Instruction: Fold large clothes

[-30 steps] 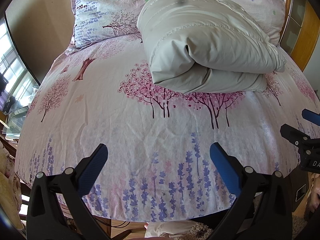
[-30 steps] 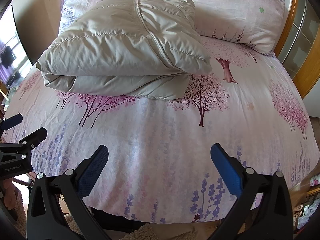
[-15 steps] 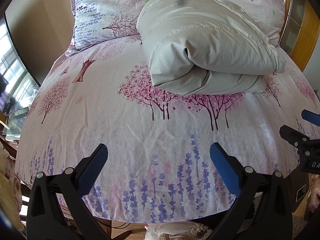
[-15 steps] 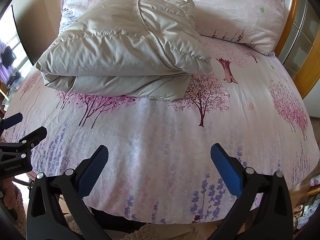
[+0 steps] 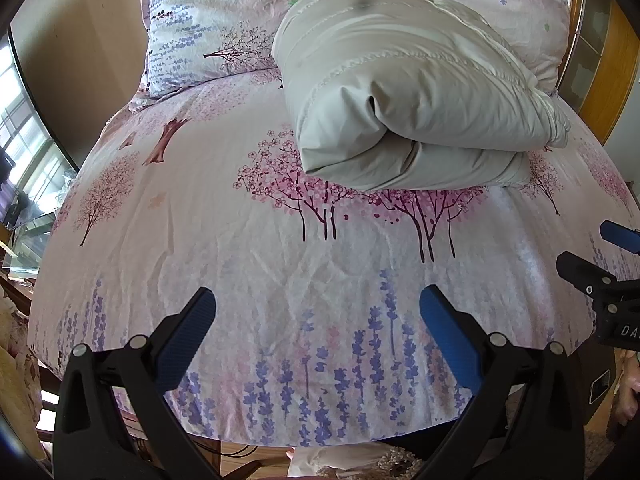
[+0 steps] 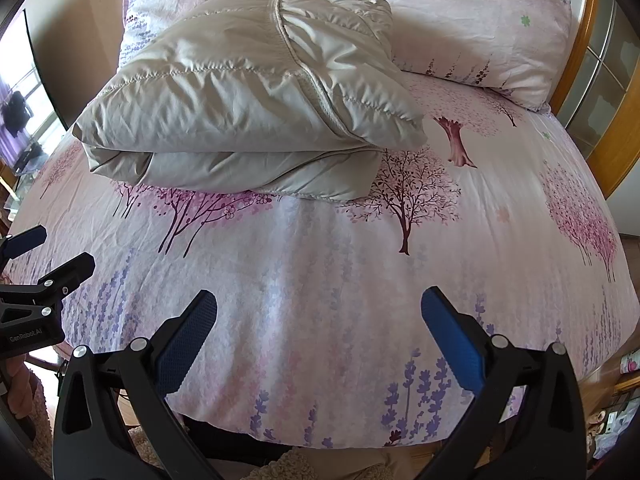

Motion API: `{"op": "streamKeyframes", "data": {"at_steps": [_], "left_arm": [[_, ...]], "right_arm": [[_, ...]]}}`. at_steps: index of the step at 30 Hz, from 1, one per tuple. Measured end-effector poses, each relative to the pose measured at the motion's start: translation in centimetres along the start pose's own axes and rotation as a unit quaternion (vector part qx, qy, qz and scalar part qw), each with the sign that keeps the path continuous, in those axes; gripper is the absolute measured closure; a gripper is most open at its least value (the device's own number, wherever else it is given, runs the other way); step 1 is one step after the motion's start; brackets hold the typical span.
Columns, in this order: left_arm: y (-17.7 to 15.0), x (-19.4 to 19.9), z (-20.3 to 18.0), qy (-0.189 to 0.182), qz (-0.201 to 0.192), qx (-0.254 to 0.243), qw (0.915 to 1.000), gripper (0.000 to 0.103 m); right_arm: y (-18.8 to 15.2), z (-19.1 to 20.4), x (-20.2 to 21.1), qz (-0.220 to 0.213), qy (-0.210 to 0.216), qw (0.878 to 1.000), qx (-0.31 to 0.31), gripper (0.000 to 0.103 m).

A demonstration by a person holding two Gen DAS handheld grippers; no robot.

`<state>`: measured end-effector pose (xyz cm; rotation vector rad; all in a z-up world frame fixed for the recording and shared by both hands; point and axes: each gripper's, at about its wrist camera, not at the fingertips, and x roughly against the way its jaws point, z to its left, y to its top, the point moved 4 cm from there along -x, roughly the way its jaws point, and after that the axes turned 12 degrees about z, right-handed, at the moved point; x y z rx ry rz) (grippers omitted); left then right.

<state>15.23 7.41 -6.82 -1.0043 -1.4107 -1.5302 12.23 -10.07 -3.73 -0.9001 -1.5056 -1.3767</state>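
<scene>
Nothing much has shifted over the last second: both views sit a touch nearer the bundle, and the garment lies as it did.

On the left, the left tongs [image 5: 318, 322] hang over the foot of the bed [image 5: 208, 240] with jaws spread wide and nothing between the blue ribbed pads. Ahead of them the folded coat [image 5: 400, 92] rests in the middle of the bed, its far end against a pillow [image 5: 208, 28] at the headboard side. To the right, the right tongs [image 6: 319, 322] hover level with the left, just as wide open and just as empty, well clear of the coat.

By my judgement the folding is finished or nearly so: the coat is doubled into a thick stack of layers with a rounded folded edge facing the tongs. Any next move would be a light tidy, squaring the lower layer that pokes out under the upper one.

The coat is pale beige, quilted and puffy, with a slick sheen and stitched channels. The bedsheet is thin, creased cotton printed with pink trees and lavender.
</scene>
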Motion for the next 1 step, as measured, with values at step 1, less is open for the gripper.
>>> {"op": "streamKeyframes", "data": {"at_steps": [1], "left_arm": [[0.00, -0.01, 0.01, 0.001, 0.000, 0.000, 1.0000, 0.002]], "right_arm": [[0.00, 0.03, 0.00, 0.000, 0.001, 1.000, 0.000, 0.001]]}}
